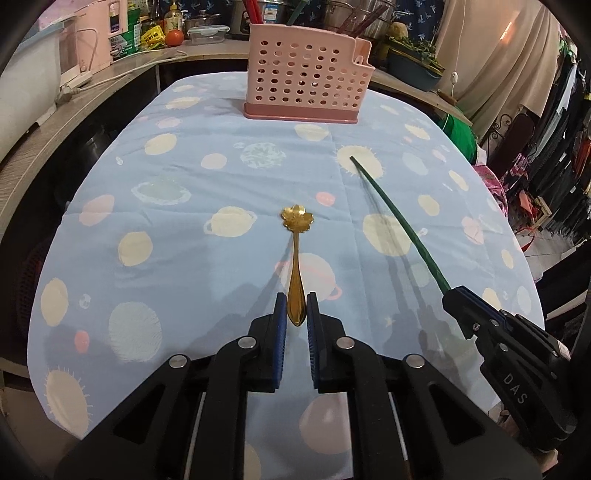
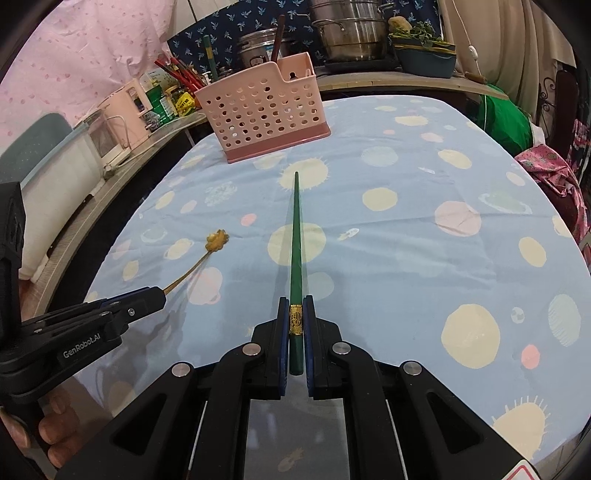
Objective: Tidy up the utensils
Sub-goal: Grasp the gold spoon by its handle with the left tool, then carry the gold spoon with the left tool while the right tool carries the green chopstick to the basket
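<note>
My left gripper (image 1: 296, 300) is shut on the handle of a gold spoon (image 1: 295, 251) with a flower-shaped bowl, held just above the blue planet-print tablecloth (image 1: 184, 221). My right gripper (image 2: 295, 302) is shut on the thick end of a green chopstick (image 2: 295, 236) with a gold band, pointing toward the pink perforated utensil holder (image 2: 264, 114). The holder (image 1: 308, 79) stands upright at the table's far end and holds several chopsticks. In the left wrist view the right gripper (image 1: 452, 295) and chopstick (image 1: 391, 214) are at right. In the right wrist view the left gripper (image 2: 159, 293) and spoon (image 2: 216, 240) are at left.
A wooden counter (image 1: 74, 107) runs along the left with pink appliances (image 1: 92, 44), jars and a tomato (image 1: 174, 37). Steel pots (image 2: 351, 33) and a planter (image 2: 424, 55) stand behind the holder. Clothes and a green bag (image 2: 502, 118) lie past the table's right edge.
</note>
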The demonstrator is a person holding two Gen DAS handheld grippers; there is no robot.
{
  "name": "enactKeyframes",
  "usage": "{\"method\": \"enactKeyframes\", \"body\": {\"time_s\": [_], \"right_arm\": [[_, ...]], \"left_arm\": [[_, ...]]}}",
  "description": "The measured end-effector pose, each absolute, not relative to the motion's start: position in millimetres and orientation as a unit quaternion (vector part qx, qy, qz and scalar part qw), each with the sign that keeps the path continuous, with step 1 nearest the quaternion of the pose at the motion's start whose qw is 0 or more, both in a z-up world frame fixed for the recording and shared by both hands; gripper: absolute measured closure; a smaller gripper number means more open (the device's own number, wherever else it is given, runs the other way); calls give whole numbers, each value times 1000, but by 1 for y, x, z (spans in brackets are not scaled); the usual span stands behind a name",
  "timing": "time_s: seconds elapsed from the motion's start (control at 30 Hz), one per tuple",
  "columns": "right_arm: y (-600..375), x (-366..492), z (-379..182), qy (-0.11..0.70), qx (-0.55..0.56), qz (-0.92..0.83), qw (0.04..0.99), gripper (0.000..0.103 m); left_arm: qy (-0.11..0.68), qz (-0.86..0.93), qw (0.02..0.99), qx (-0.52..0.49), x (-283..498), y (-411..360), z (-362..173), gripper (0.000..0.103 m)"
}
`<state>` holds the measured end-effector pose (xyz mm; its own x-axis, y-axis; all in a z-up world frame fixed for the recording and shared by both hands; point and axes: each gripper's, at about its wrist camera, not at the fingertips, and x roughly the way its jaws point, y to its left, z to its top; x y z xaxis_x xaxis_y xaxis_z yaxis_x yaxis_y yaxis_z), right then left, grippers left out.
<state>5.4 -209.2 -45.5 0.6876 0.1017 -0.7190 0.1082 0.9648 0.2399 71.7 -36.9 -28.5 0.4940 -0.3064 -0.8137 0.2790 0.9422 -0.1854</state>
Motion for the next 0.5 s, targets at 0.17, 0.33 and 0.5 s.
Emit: {"method": "enactKeyframes", "body": {"time_s": [0.17, 0.33, 0.5], "right_arm": [[-209, 2, -21, 377, 138, 5, 916, 96], [-209, 1, 3, 360, 143, 11, 922, 96], [-211, 3, 28, 338, 146, 14, 930, 96]], "left_arm": [[456, -171, 873, -21, 69, -34, -6, 93], [434, -177, 883, -26, 66, -34, 20, 95], [419, -189, 887, -42, 70, -32, 42, 102]]}}
